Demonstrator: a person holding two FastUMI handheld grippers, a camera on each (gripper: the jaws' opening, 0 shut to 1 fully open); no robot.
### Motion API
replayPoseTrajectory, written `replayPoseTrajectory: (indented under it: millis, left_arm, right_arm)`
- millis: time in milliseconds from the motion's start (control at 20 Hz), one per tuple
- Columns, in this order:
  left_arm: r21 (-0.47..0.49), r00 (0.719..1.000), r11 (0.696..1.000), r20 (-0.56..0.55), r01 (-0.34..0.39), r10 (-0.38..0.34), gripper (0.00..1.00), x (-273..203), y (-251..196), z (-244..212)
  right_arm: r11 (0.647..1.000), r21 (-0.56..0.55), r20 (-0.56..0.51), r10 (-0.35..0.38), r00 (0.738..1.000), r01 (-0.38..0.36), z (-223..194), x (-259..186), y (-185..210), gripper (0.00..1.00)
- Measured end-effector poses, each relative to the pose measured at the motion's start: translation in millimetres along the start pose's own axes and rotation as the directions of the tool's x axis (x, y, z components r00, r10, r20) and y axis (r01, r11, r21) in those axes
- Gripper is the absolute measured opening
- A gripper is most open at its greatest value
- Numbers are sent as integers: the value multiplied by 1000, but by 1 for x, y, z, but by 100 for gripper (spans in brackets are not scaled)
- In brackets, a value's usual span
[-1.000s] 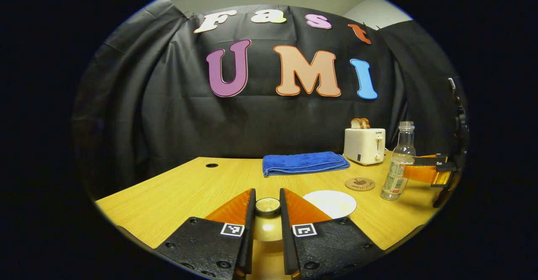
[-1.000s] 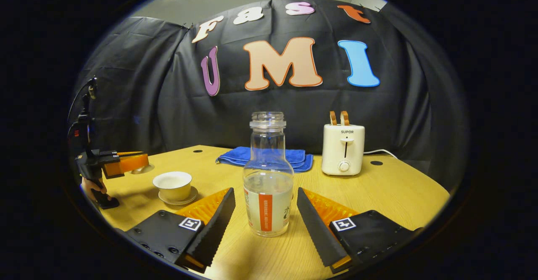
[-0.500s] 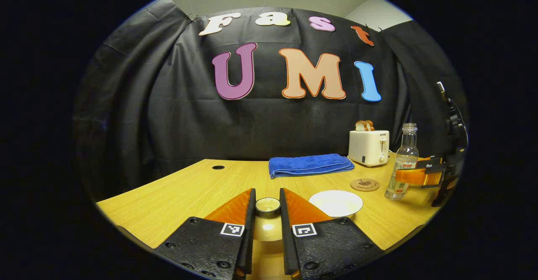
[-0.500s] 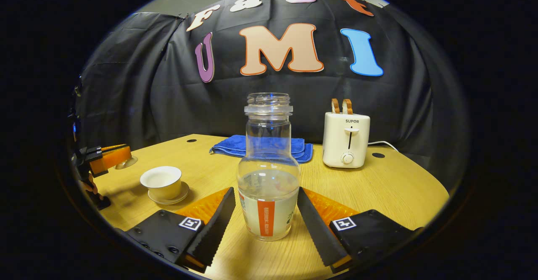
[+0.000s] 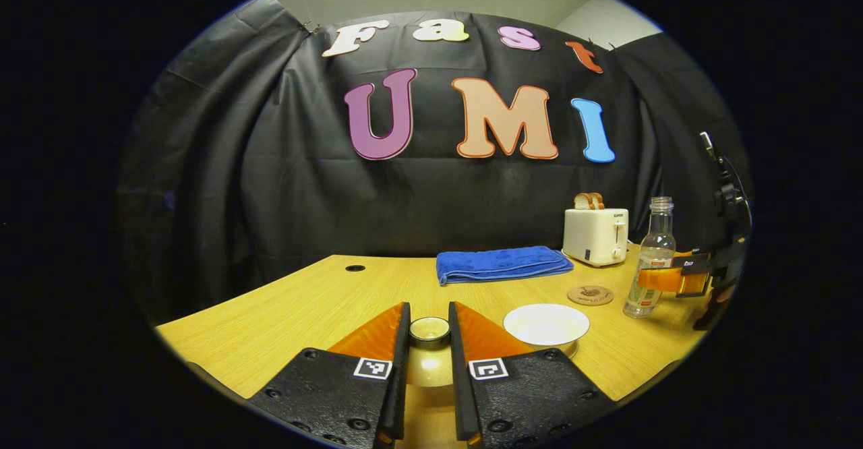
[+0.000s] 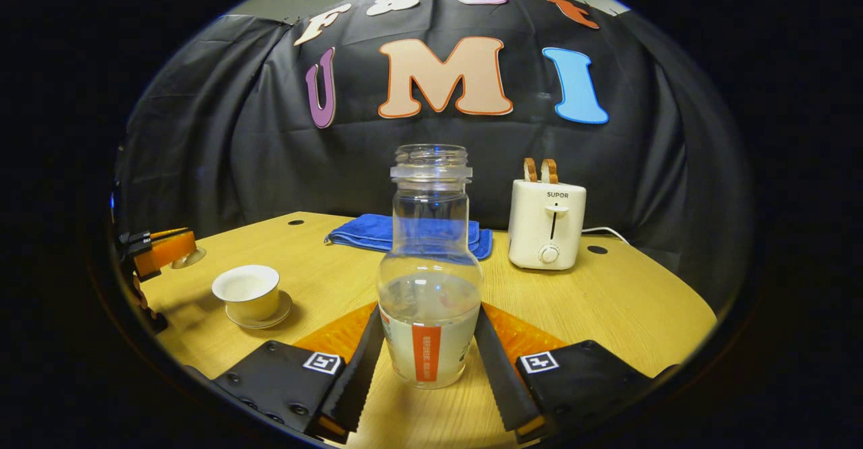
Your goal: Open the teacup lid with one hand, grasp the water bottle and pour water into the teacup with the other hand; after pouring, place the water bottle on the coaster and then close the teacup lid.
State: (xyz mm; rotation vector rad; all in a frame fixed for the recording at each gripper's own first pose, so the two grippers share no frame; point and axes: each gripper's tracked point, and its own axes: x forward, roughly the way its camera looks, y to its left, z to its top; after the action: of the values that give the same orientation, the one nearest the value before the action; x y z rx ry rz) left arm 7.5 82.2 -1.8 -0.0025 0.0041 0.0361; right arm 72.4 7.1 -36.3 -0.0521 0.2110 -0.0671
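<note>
In the left gripper view my left gripper [image 5: 429, 319] is shut on the knob of the golden teacup lid [image 5: 429, 331], held above the table. The uncovered white teacup [image 5: 546, 323] stands to its right, and the round coaster [image 5: 590, 294] lies beyond it. In the right gripper view the clear water bottle [image 6: 429, 280], part full and uncapped, stands on the table with my right gripper [image 6: 429, 317] shut on it, both fingers pressing its lower body. The teacup [image 6: 246, 292] sits on its saucer [image 6: 264, 319] at the left, near the left gripper [image 6: 158, 250].
A folded blue towel [image 5: 502, 263] lies at the back of the wooden table [image 5: 296, 307]. A white toaster [image 6: 546, 233] with two bread slices stands at the back right, its cord trailing behind. Small round holes mark the tabletop.
The right gripper's fingers have closed from either side onto the bottle. The left gripper, still holding the lid, has drifted a little leftward away from the cup.
</note>
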Motion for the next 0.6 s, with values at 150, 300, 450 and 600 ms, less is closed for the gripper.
replayPoseTrajectory:
  millis: [150,300,450,600]
  left_arm:
    - [0,1000,1000,-1,-30,30,27,0,13,0]
    - [1,999,999,1,-37,37,27,-1,16,1]
    - [1,999,999,-1,-35,35,27,-1,16,0]
    - [1,999,999,-2,-35,35,27,0,16,0]
  right_arm:
    - [999,-35,-2,-10,1000,10,0,0,4,80]
    - [990,-137,0,-28,1000,28,3,-2,8,80]
    - [958,-282,11,-49,999,50,4,-5,15,80]
    - [904,-423,12,-65,998,64,5,-3,21,80]
